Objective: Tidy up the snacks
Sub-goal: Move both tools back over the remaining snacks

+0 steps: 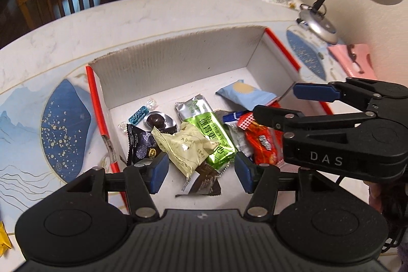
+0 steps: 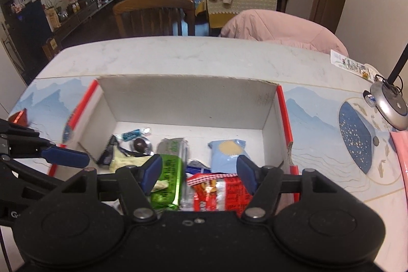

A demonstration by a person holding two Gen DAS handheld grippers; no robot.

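Note:
An open white cardboard box (image 1: pixel 178 55) with red edges (image 2: pixel 188 96) holds several snacks: a pale yellow packet (image 1: pixel 183 147), a green bar (image 1: pixel 214 134) (image 2: pixel 168 177), a red packet (image 1: pixel 260 139) (image 2: pixel 219 193), a light blue packet with a sun (image 1: pixel 244 93) (image 2: pixel 227 152), a dark packet (image 1: pixel 140 142) and small candies (image 1: pixel 153 111). My left gripper (image 1: pixel 200 170) is open and empty above the yellow packet. My right gripper (image 2: pixel 200 175) is open and empty over the red and green packets; it also shows in the left wrist view (image 1: pixel 275 101).
The box lies on its flattened blue-patterned flaps (image 1: pixel 63 124) on a white marble table (image 2: pixel 178 55). A silver desk lamp (image 1: pixel 318 22) stands at the right, a pink packet (image 1: pixel 352 57) beside it. A wooden chair (image 2: pixel 153 14) and a pink-covered chair (image 2: pixel 275 27) stand behind.

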